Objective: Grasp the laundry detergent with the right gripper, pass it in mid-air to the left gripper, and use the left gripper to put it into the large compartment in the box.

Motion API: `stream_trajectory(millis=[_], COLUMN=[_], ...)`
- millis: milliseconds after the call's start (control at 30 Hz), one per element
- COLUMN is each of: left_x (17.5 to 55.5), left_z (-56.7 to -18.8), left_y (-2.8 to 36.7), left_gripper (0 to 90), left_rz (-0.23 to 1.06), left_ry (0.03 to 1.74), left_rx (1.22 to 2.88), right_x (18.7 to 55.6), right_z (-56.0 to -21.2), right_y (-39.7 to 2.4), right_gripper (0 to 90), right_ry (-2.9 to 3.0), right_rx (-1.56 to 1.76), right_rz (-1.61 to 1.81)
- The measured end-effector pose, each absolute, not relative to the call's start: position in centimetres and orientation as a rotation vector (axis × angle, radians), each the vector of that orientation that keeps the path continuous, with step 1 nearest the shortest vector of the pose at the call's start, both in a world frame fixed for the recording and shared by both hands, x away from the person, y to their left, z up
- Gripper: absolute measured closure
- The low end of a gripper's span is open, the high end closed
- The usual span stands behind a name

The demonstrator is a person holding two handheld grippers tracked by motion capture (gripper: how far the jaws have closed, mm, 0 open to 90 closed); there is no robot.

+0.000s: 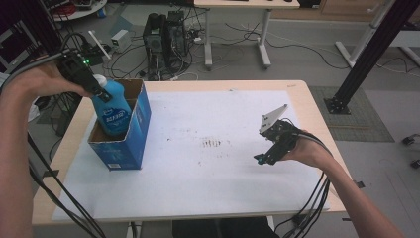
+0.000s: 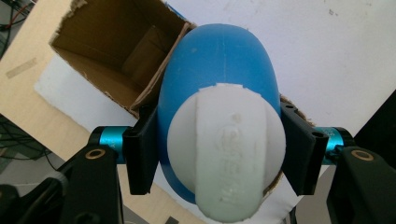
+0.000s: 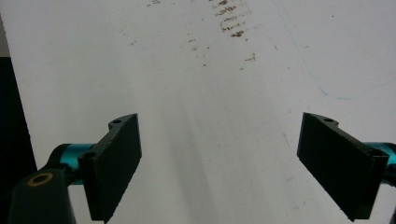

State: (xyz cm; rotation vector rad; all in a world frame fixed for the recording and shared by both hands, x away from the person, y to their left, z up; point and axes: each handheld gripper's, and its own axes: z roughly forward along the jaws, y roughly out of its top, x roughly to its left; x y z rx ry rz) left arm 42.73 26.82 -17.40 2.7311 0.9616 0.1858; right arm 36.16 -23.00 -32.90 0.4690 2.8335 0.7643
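Left gripper clamps the blue bottle at its white cap, bottle partly inside the box. Right gripper, jaws spread and empty, hovers over the desk, well right of the box.

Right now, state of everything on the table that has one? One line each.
Left gripper: shut on the blue bottle, jaws at its neck.
Blue bottle: upright, white cap on, lower part inside the box.
Cardboard box: standing, top open, flaps torn.
Right gripper: open, holds nothing, above the white sheet.
White sheet: flat on the table, brown smudges near its middle.
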Motion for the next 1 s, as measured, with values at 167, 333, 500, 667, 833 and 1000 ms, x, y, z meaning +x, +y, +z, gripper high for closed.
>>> stream_trajectory(millis=[167, 333, 500, 667, 833, 1000], left_x=[42.9, 43.1, 43.2, 43.1, 43.1, 43.1], left_z=[-19.0, -20.5, -21.9, -23.2, -24.5, -25.5], left_y=[26.9, 26.6, 26.4, 26.4, 26.4, 26.5], left_gripper=[38.3, 38.4, 38.3, 38.3, 38.3, 38.3], left_rz=[0.17, 0.163, 0.142, 0.125, 0.123, 0.121], left_ry=[0.939, 0.912, 0.889, 0.902, 0.864, 0.844], left_rx=[2.747, 2.794, 2.807, 2.801, 2.819, 2.846], right_x=[36.2, 36.3, 36.2, 36.1, 36.1, 36.1], right_z=[-33.1, -33.4, -33.6, -33.9, -33.9, -34.0], right_y=[-23.1, -23.0, -23.0, -23.0, -23.0, -22.9], right_gripper=[13.0, 13.0, 13.0, 13.0, 13.0, 13.0], right_ry=[2.836, 2.83, 2.832, 2.835, 2.84, 2.838], right_rx=[0.472, 0.448, 0.45, 0.458, 0.456, 0.458], right_rz=[0.766, 0.769, 0.771, 0.766, 0.765, 0.76])
